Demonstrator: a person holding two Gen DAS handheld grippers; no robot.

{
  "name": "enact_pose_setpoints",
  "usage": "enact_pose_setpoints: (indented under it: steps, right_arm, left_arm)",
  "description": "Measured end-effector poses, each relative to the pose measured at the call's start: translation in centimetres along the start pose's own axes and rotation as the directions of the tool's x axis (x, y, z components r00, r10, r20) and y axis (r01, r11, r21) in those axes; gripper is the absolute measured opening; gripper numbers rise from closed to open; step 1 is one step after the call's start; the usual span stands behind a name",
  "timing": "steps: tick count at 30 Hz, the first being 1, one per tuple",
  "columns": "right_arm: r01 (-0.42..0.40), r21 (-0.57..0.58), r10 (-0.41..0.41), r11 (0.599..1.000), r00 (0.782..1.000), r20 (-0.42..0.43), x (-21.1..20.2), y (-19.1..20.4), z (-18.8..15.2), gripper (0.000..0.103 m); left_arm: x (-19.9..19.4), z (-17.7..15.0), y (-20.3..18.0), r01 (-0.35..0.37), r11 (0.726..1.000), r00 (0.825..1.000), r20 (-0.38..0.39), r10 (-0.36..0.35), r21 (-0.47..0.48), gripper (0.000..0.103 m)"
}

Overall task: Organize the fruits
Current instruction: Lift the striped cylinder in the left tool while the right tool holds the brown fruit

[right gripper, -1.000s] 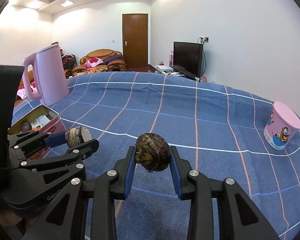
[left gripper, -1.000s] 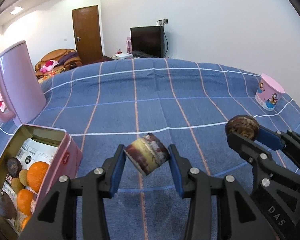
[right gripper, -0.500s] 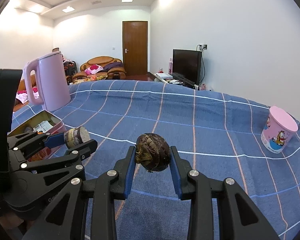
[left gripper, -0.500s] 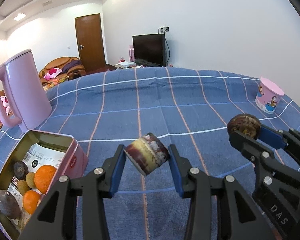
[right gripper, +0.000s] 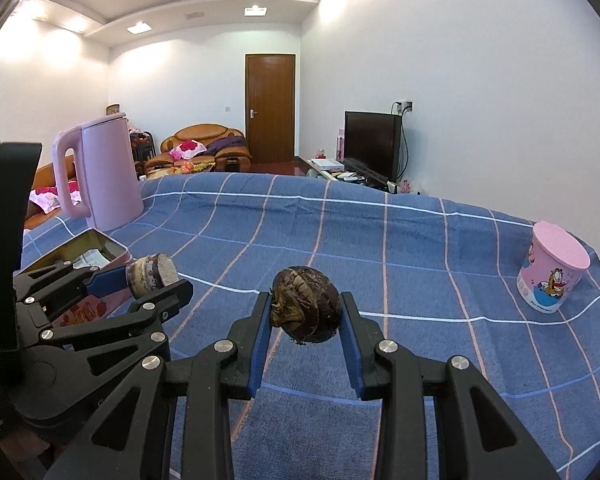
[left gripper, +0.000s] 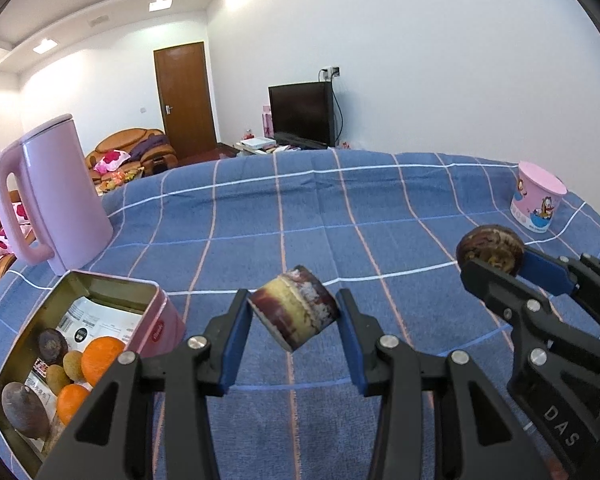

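So, left gripper (left gripper: 294,316) clamps a tilted striped cylinder piece (left gripper: 294,312) between its blue pads, held above the blue checked cloth (left gripper: 300,216); right gripper (right gripper: 304,314) pinches a dark wrinkled round fruit (right gripper: 305,309) likewise (both lifted off the cloth). Open pink tin (left gripper: 158,322) at near left holds oranges (left gripper: 100,360) and brown fruits. Farther: pink kettle (left gripper: 60,196), cartoon cup (left gripper: 538,202).
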State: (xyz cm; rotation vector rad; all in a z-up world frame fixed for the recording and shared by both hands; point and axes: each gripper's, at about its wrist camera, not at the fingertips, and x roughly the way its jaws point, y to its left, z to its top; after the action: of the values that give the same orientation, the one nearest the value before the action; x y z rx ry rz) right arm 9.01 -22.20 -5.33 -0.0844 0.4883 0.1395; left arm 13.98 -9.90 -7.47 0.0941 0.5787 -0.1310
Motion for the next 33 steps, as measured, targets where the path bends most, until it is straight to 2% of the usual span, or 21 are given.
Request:
enact_pose_setpoints:
  steps: [33]
  right_arm:
    - [0.009, -0.009, -0.008, 1.000, 0.994, 0.104, -2.0, 0.3, -0.3, 0.035]
  left_arm:
    - [-2.1, -0.3, 0.0, -0.040, 0.999, 0.994, 0.104, 0.041, -0.008, 0.045]
